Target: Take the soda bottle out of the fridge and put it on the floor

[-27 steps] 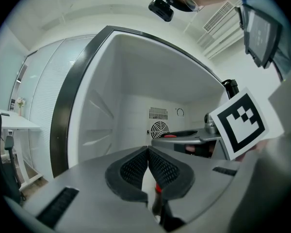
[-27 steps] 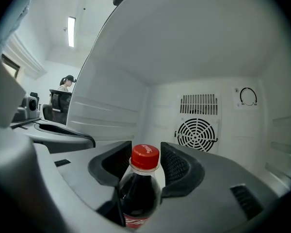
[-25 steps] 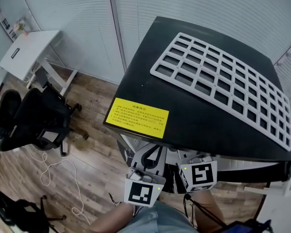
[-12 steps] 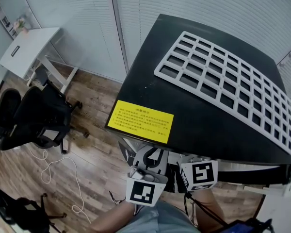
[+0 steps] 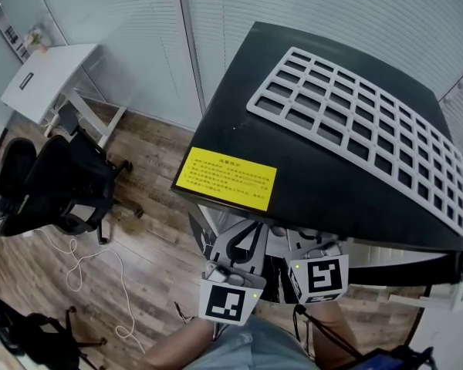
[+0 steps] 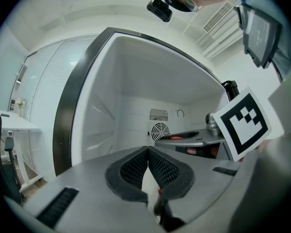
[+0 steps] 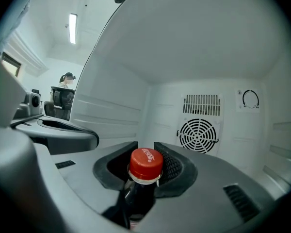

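Note:
The soda bottle stands inside the white fridge. It is dark with a red cap, and it shows only in the right gripper view. My right gripper reaches into the fridge with the bottle's neck between its jaws. The jaws are closing, and a dark gap still shows on the left side of the neck. My left gripper is shut with nothing in it and hangs at the fridge's open front beside the right one. In the head view only the marker cubes show, below the fridge's black top.
A white grid rack and a yellow label lie on the fridge top. A round fan vent is on the fridge's back wall. On the wooden floor to the left are a black office chair, a white desk and a loose cable.
The head view has shifted slightly, so the fridge top sits a little to the right. Both marker cubes have hardly moved at the fridge's front.

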